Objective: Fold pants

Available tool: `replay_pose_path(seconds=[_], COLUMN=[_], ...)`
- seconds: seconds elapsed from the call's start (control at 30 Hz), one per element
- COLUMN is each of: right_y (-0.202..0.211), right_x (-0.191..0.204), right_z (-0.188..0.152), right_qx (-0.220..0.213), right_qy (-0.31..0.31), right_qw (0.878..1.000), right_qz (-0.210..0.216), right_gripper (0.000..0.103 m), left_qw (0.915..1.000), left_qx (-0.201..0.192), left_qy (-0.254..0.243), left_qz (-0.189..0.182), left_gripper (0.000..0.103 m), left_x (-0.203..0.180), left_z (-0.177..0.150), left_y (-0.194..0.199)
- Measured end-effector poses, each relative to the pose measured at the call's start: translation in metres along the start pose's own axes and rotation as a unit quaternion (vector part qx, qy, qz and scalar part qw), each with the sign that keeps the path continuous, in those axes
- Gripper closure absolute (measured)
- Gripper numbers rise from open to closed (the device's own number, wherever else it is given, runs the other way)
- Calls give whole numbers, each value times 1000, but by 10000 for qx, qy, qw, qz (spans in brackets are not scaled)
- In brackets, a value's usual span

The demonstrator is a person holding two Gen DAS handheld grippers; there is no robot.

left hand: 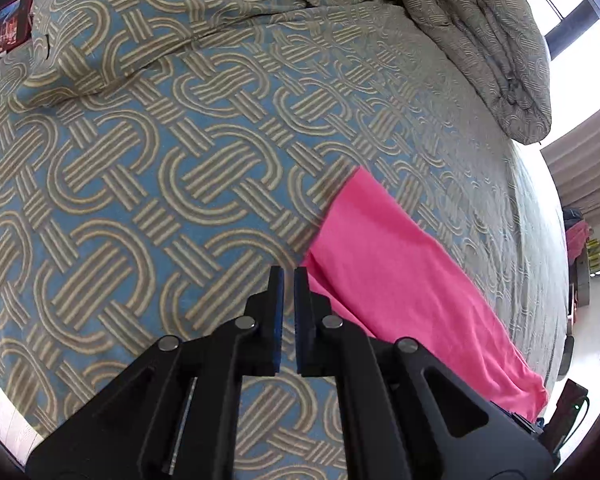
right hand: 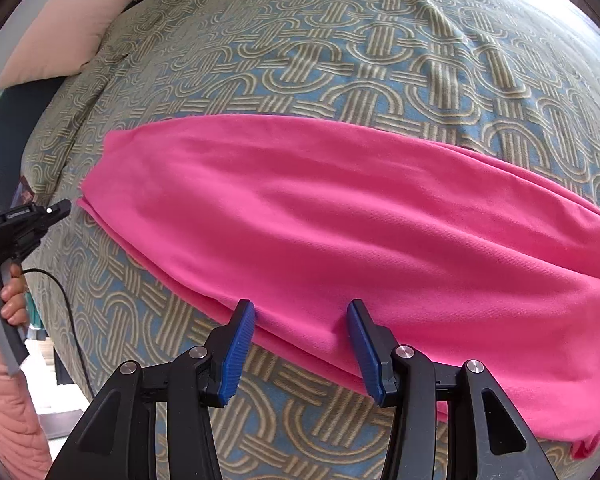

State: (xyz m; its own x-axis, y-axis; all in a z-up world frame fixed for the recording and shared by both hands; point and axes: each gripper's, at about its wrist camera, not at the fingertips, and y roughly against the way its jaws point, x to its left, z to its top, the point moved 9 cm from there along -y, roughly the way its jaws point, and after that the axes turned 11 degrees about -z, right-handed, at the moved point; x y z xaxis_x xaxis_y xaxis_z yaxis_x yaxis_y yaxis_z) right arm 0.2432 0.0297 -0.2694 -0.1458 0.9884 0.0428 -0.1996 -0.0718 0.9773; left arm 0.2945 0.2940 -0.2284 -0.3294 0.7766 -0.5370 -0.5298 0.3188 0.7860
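Bright pink pants (right hand: 300, 208) lie folded lengthwise in a long band across the patterned bedspread (right hand: 340, 52). My right gripper (right hand: 300, 308) points down at their near edge, open about halfway, and the cloth edge runs between its blue pads (right hand: 240, 340) without being pinched. In the left wrist view the pants (left hand: 400, 280) stretch away to the right. My left gripper (left hand: 288, 276) hovers just left of their near corner, its pads almost together with only bedspread (left hand: 140, 200) showing in the slit. From the right wrist view, the left gripper (right hand: 60, 210) is just off the pants' left end.
A patterned pillow (left hand: 140, 32) and a bunched duvet (left hand: 480, 40) lie at the far side of the bed. A pale pink cushion (right hand: 56, 36) sits at the far left corner. A hand (right hand: 12, 296) in a pink sleeve holds the left gripper, and a black cable (right hand: 68, 312) hangs by the bed's edge.
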Motion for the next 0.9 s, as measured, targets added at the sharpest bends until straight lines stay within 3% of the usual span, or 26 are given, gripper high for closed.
replay_pose_path(seconds=[0.03, 0.1, 0.23, 0.3, 0.37, 0.43, 0.47, 0.5, 0.53, 0.57, 0.73, 0.83, 0.9], right_y=[0, 2, 5, 2, -7, -12, -12, -9, -4, 1, 20, 15, 5], right_x=[-1, 0, 7, 13, 16, 17, 17, 20, 24, 27, 25, 24, 23], right_z=[0, 0, -3, -7, -11, -7, -5, -4, -2, -1, -3, -14, -22], right_qx=[-17, -58, -265, -286, -274, -384, -420, -458, -488, -481, -526, -330, -84], right_qy=[37, 116, 581, 949, 1314, 1463, 1450, 1438, 1436, 1390, 1281, 1636, 1779], right_qw=[10000, 9999, 9975, 9941, 9881, 9827, 9820, 9823, 9839, 9862, 9894, 9853, 9830], right_qz=[-3, -29, -319, -451, -744, -1069, -1139, -1105, -947, -757, -437, -372, -442], right_gripper=[54, 54, 53, 37, 36, 36, 44, 71, 86, 94, 96, 92, 82], left_qw=[9999, 9997, 9996, 9993, 9987, 9989, 9990, 9990, 9993, 9995, 9998, 9980, 9973], left_qx=[43, 70, 219, 361, 464, 415, 372, 399, 355, 280, 217, 16, -76], left_qy=[-82, -228, -176, -22, 186, 125, 48, 23, 105, 135, 20, -2, 198], left_qz=[-65, -71, 68, 101, 113, 201, 221, 194, 106, 46, -9, 629, 696], left_gripper=[89, 68, 63, 51, 49, 54, 91, 97, 97, 97, 96, 95, 95], left_x=[-6, -14, -19, -15, -12, -14, -17, -20, -21, -22, -23, 4, 21], left_z=[-1, 0, 5, 2, 1, 5, 4, 5, 6, 9, 12, 20, 22], left_y=[-1, -4, -24, -32, -40, -45, -43, -44, -41, -37, -19, -14, -9])
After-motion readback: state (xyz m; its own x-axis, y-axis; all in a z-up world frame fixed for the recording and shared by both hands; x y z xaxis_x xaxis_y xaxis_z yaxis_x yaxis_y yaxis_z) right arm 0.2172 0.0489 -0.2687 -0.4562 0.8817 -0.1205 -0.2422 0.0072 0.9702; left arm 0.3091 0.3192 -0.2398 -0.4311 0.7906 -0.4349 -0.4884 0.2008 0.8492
